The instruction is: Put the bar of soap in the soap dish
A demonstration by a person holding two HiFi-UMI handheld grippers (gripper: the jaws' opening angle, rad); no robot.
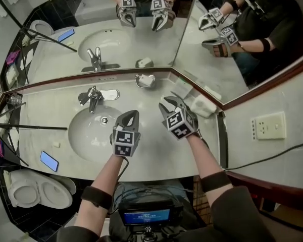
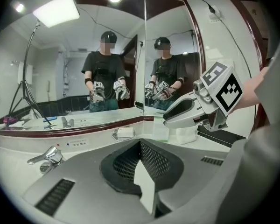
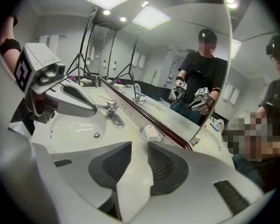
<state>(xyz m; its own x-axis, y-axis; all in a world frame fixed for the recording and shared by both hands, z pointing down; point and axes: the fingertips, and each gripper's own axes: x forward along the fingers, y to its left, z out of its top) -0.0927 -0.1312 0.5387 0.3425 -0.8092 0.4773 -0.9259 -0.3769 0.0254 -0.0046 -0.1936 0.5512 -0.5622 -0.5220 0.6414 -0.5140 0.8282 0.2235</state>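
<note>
One white bar of soap [image 1: 146,78] lies in the one wire soap dish [image 1: 138,81]. The dish sits at the back of the worktop [image 1: 156,158] against the mirror [image 1: 141,39], to the right of the single tap [image 1: 93,97] and the one basin [image 1: 86,132]. Two tongs hover nearer the front edge, both clear of the dish. The left tongs [image 1: 133,114] are closed together and empty, and the right tongs [image 1: 170,104] stand a little apart, also empty. One phone [image 1: 49,161] lies at the worktop's left end.
</note>
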